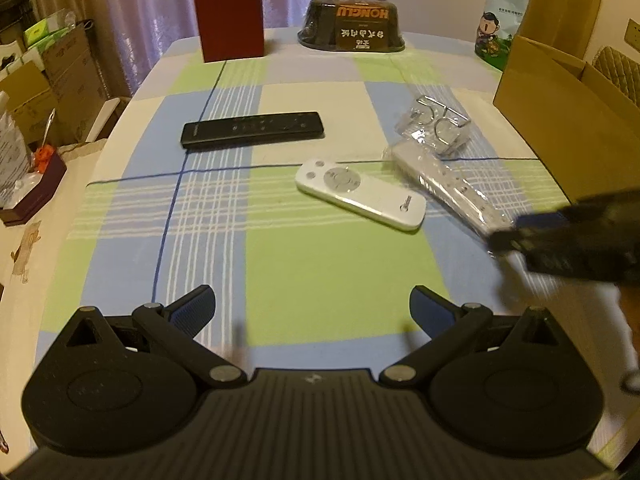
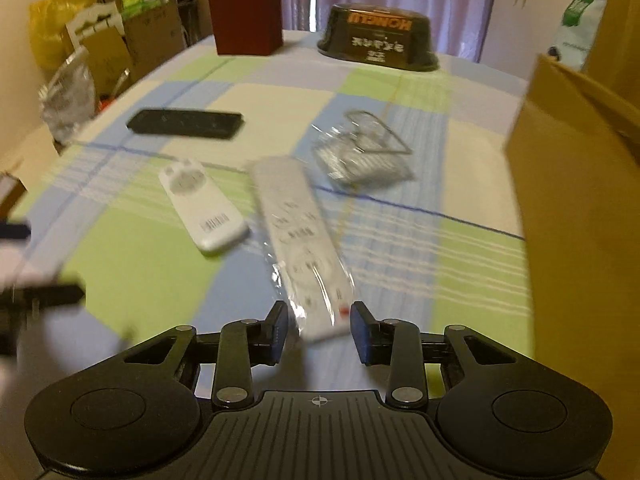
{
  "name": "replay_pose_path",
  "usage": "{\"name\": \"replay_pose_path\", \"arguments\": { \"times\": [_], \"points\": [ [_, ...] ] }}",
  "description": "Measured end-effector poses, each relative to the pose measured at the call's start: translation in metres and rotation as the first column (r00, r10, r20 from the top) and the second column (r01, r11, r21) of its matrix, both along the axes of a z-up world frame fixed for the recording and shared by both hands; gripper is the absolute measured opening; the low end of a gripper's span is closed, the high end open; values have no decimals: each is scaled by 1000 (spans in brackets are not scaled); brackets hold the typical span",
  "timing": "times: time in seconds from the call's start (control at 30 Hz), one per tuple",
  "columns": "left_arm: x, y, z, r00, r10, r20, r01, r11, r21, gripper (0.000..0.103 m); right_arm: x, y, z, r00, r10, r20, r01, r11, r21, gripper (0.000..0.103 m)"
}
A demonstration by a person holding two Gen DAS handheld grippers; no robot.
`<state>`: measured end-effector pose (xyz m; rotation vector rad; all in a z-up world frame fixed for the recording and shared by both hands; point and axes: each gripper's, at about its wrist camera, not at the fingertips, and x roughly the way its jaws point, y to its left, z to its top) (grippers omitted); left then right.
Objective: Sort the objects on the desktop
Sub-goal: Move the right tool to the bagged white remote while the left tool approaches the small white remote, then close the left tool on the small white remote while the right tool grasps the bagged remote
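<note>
Three remote controls lie on the checked green, blue and cream cloth of the tabletop [image 1: 312, 272]. Nearest the right tool [image 2: 319, 330] is a long white remote wrapped in clear plastic [image 2: 300, 236]; its near end sits between the tool's two blue pads, which stand apart on either side of it, and the blurred view does not show them touching it, so the tool is released rather than clenched. Just beside that wrapped remote, on its left, lies a short white rounded remote with a grey button ring [image 1: 360, 194], and the two are close but not touching. Farther back and to the left rests a slim black rectangular remote [image 1: 253, 129], well apart from the white pair. A crumpled clear plastic packet with wire rings [image 1: 438, 126] lies just beyond the wrapped remote's far end. The left tool [image 1: 312, 312] hovers over bare cloth with its pads spread wide, holding nothing. An open brown cardboard box [image 1: 560, 136] stands at the right edge, a dark red upright carton [image 1: 230, 20] and a black oval packaged container [image 1: 352, 24] at the far end.
</note>
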<state>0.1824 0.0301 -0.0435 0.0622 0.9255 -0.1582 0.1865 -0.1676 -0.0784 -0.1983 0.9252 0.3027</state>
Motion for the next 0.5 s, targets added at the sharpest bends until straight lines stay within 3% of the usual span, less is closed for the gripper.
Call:
{"name": "replay_pose_path", "arguments": {
  "times": [0.27,0.3,0.37,0.5],
  "points": [
    [60,-23,-9,994,109,-1,-109,990,-92,102,-28,-17,-6,998,54,41,-54,999,-2,36],
    [68,-26,-12,992,128,-8,-128,987,-95,101,-30,-17,-6,997,64,48,-64,998,2,38],
    [84,-31,-18,987,159,-22,-161,983,-92,101,-34,-21,-3,995,60,76,-61,998,19,69],
    [104,-41,-31,983,177,-42,-180,981,-67,94,-34,-29,1,995,45,89,-49,997,54,69]
  ]
}}
